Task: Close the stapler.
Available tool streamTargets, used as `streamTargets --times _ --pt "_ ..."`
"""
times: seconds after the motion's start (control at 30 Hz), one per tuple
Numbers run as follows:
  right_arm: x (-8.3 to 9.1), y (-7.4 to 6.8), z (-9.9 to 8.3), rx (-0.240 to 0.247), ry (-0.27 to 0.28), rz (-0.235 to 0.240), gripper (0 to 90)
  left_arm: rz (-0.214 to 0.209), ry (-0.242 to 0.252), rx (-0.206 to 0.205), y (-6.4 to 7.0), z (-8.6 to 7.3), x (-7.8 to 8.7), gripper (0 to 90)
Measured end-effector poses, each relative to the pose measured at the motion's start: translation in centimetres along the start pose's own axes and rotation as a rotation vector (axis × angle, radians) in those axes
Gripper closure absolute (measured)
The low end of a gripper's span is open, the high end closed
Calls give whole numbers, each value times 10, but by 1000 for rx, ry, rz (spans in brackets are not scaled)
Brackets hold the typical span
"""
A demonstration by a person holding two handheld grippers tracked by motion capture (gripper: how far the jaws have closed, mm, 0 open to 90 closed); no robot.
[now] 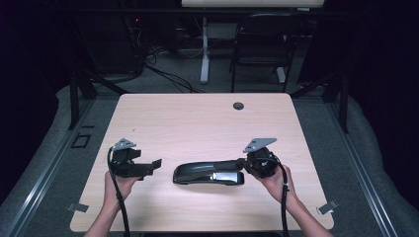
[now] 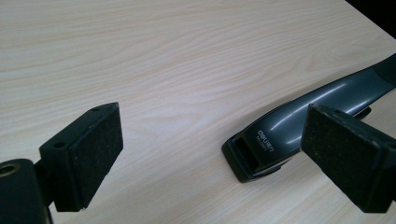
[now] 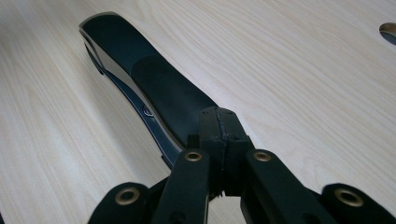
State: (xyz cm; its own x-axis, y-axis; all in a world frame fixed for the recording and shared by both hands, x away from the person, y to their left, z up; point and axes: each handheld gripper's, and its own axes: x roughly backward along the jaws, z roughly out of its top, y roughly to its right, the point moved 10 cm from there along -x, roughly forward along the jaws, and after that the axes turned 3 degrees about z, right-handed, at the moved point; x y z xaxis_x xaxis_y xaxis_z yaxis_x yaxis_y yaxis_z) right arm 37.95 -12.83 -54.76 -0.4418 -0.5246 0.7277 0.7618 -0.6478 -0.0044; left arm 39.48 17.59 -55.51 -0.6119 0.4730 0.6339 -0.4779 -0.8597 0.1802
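Observation:
A long black stapler (image 1: 207, 173) lies across the near middle of the wooden table (image 1: 197, 123), its nose pointing left. My left gripper (image 1: 154, 165) hovers just left of that nose, jaws wide open and nothing between them. In the left gripper view the stapler (image 2: 299, 121) nose with its white brand lettering sits between the pads (image 2: 95, 154), a little farther off. My right gripper (image 1: 245, 162) is shut, its joined tips resting on the stapler's right rear end. In the right gripper view the closed gripper (image 3: 219, 122) sits on top of the matte handle of the stapler (image 3: 154, 79).
A round cable hole (image 1: 238, 105) is set in the table's far middle and shows as the cable hole (image 3: 388, 31) in the right gripper view. A dark chair (image 1: 262, 44) and a white desk leg (image 1: 204, 49) stand beyond the far edge. Small clips (image 1: 78, 207) sit near the front corners.

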Motion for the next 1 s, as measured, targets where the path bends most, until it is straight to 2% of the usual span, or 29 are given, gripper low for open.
streamTargets --times 0.27,0.5,0.57,0.97,1.0 --pt "-9 1 -11 -10 -62 1 900 -2 -8 -7 1 -1 0 55" --pt "-13 3 -16 -25 -78 5 900 2 -8 -11 1 -1 -2 55" --pt "-17 3 -20 -26 -100 3 900 2 -8 -11 1 -1 -2 55" --pt "-18 3 -21 -35 -94 13 900 5 -11 -14 1 -1 -3 55" --pt "-19 4 -22 -36 -109 11 900 6 -12 -16 1 -1 -3 55"
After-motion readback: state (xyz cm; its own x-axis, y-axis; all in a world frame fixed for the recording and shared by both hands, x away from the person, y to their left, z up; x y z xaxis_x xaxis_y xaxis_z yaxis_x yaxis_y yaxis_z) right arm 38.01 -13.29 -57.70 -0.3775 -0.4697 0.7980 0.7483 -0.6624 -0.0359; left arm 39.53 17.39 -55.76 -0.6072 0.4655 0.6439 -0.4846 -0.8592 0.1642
